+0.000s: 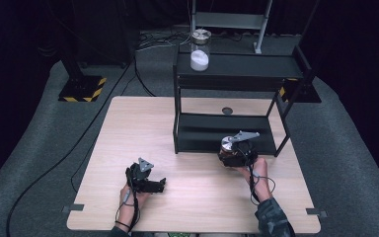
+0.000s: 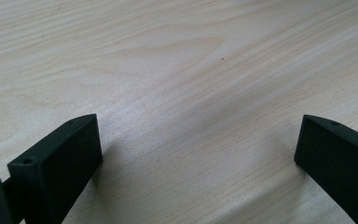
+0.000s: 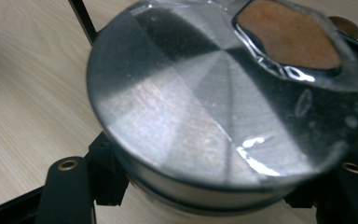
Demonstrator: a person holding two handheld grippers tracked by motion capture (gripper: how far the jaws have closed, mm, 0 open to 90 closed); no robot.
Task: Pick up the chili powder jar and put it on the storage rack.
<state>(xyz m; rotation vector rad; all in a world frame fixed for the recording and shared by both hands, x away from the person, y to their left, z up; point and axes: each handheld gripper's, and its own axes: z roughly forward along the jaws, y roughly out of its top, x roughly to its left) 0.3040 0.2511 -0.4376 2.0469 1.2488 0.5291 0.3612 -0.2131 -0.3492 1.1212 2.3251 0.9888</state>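
High view: the right gripper [image 1: 227, 149] sits right of centre in the frame, at the front edge of the lower shelf of a black metal two-tier rack [image 1: 237, 89]. Its jaws are clamped on a round jar with a brushed-metal lid [image 1: 226, 144]; the jar's lid is just visible at the gripper's nose. The person's right hand [image 1: 259, 170] holds the gripper body from below, cable looping over the wrist.

Right gripper view: the jar's lid [image 3: 223, 102] takes up the centre, with a clear flip tab at upper right showing reddish-brown contents beneath. Black jaws press on the jar at lower left and lower right. Image soft, some blur.

The left gripper [image 1: 148, 181] lies lower left of centre in the high view, resting low over the pale wood-grain table [image 1: 143, 128], held by the left hand [image 1: 128, 195]. Left gripper view: jaws stand wide apart, bare tabletop [image 2: 191, 93] between them.

A second jar, a tall clear one with white powder [image 1: 200, 51], stands upright on the rack's upper shelf, top centre of the high view, well apart from both grippers.
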